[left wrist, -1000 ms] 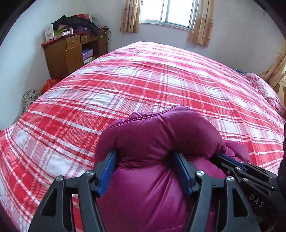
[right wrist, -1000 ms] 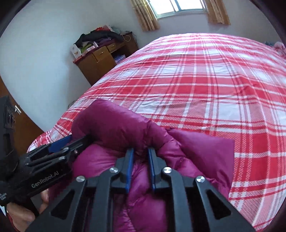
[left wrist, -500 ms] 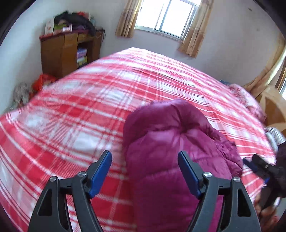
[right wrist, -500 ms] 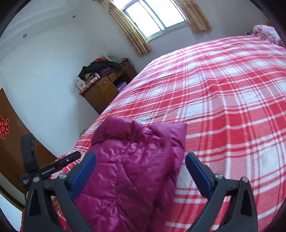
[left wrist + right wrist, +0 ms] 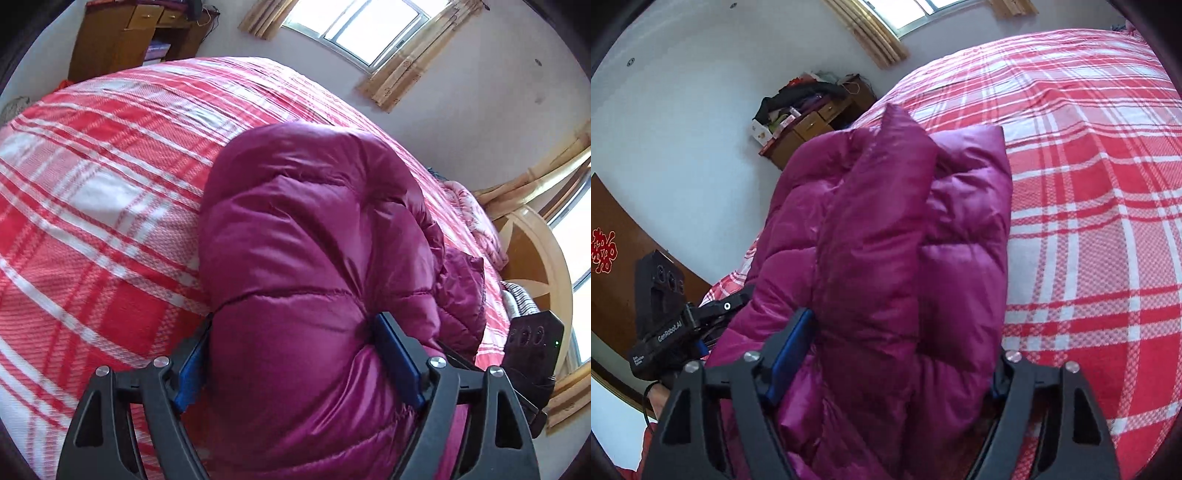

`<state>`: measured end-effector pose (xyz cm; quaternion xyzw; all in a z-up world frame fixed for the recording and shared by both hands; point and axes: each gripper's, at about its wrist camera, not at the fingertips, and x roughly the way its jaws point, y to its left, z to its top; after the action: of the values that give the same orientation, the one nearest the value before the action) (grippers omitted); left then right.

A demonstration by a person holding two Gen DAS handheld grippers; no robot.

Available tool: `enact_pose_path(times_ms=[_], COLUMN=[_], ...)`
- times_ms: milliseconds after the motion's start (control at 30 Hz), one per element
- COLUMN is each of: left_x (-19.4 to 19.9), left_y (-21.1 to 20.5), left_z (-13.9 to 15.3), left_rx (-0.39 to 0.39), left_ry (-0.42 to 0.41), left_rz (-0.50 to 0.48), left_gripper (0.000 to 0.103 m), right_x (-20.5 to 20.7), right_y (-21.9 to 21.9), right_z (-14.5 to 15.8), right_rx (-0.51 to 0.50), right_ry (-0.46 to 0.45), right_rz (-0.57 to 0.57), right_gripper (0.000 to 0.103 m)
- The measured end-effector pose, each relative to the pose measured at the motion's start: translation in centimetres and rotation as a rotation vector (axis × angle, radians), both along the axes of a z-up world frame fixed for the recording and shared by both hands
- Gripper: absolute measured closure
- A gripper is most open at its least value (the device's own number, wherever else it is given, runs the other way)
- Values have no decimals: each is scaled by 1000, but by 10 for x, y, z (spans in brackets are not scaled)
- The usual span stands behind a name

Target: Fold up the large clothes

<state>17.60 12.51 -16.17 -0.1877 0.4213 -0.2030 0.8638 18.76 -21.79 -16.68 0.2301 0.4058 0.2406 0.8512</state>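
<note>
Left gripper (image 5: 295, 362): fingers spread wide, pressed into both sides of the magenta down jacket (image 5: 314, 266), bulk squeezed between them. Its body reads "GenRobot.AI" in the right wrist view. Jacket lies folded, puffy, on the red plaid bed (image 5: 92, 221). Right gripper (image 5: 892, 354): fingers wide, clasping the jacket's folded layers. Red paper character on the wooden door (image 5: 613, 236).

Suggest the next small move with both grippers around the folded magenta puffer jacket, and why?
Probably lift the bundle a little and carry it together. The left gripper and right gripper each have their fingers pressed into opposite ends of the folded magenta puffer jacket, which looks compactly folded on the red plaid bedspread, so no fold seems left.
</note>
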Motion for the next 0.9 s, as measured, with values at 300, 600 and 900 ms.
enact_pose_path(times_ms=[300,600,900], left_x=[-29,-53,-75], left_y=[9,65,165], left_z=[49,83,96], left_rx=[-3,101,248], left_ry=[-93,-124,-156], left_rz=[26,183,482], left_gripper=[55,55,55], right_x=[2,12,41], right_y=[11,69,203], right_z=[12,28,50], right_rx=[47,118,118], right_ry=[31,28,-43], right_rz=[62,197,451], right_gripper=[69,70,70])
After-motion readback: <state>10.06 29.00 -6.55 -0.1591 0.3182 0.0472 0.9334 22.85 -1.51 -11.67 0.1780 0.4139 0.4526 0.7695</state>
